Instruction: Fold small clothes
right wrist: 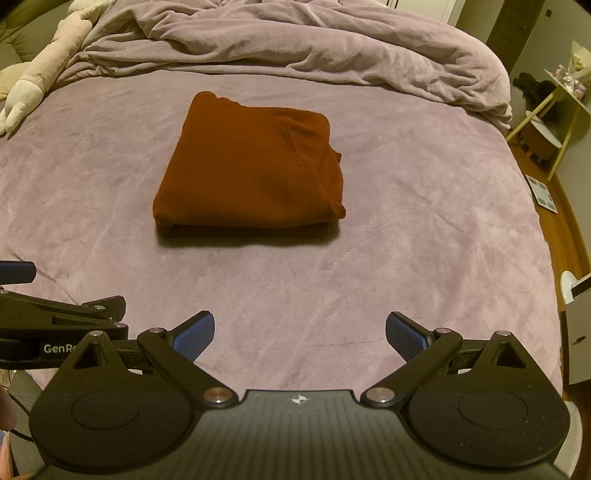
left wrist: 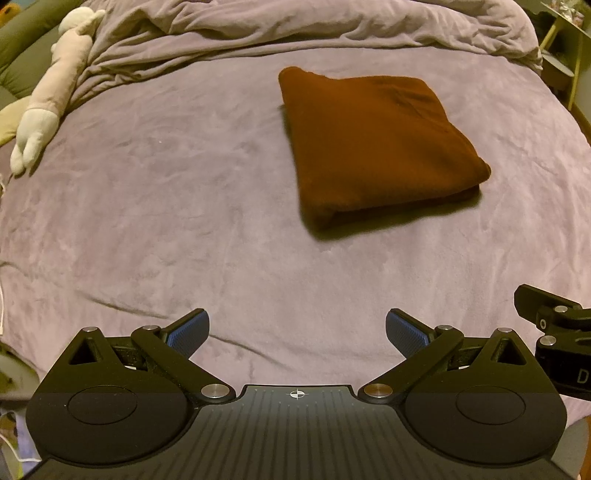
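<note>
Lying on the bed (left wrist: 147, 221), a rust-brown garment (left wrist: 376, 147) sits folded into a thick, roughly square bundle, its layered edges stacked toward the lower side. In the left wrist view it fills the upper right of centre; in the right wrist view the garment (right wrist: 251, 170) lies in the upper middle, slightly left, on the mauve plush cover of the bed (right wrist: 406, 221).

The left hand-held gripper (left wrist: 297, 332) hangs over bare cover at the bottom of its frame, its blue-padded fingers (left wrist: 188, 330) spread wide with nothing between them, well apart from the garment. The right hand-held gripper (right wrist: 299, 334) is likewise spread wide and empty at the bottom of its own view, also clear of the garment. Each one shows at the edge of the other's view: the right hand-held gripper (left wrist: 554, 332) at the lower right, the left hand-held gripper (right wrist: 55, 325) at the lower left.

A rumpled duvet (left wrist: 295, 29) of the same mauve is bunched across the top of both frames. A pale plush toy (left wrist: 48, 99) lies along the upper left edge of the bed. A small side table (right wrist: 554, 110) stands on the wood floor at the upper right of the right wrist view.
</note>
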The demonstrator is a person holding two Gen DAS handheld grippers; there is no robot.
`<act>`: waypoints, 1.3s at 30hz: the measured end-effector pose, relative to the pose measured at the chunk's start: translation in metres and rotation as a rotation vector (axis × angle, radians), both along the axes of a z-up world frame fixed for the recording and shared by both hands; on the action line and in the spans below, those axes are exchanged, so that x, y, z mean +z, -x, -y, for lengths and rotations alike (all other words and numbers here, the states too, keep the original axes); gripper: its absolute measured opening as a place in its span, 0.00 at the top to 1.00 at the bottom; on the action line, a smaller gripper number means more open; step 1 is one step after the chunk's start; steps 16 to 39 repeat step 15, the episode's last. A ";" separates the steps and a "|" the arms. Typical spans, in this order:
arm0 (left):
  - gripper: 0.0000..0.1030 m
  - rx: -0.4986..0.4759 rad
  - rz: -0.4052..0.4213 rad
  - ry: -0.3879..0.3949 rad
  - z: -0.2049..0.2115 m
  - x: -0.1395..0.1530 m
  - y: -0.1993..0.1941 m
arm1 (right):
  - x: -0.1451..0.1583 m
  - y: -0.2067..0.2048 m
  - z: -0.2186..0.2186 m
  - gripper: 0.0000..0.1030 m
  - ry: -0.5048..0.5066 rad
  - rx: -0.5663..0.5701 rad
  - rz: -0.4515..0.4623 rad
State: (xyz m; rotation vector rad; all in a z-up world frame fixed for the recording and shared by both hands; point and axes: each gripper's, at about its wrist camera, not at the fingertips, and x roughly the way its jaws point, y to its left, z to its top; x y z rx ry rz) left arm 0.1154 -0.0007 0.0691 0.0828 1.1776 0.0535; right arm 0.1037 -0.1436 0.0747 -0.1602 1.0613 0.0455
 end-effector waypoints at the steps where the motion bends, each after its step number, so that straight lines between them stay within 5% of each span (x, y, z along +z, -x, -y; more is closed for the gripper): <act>1: 0.00 -0.001 -0.002 -0.001 0.000 0.000 0.000 | 0.000 0.000 0.000 0.04 0.001 0.001 -0.001; 39: 0.00 -0.009 0.004 0.007 0.000 0.000 0.002 | -0.003 0.002 0.001 0.04 -0.004 -0.002 0.001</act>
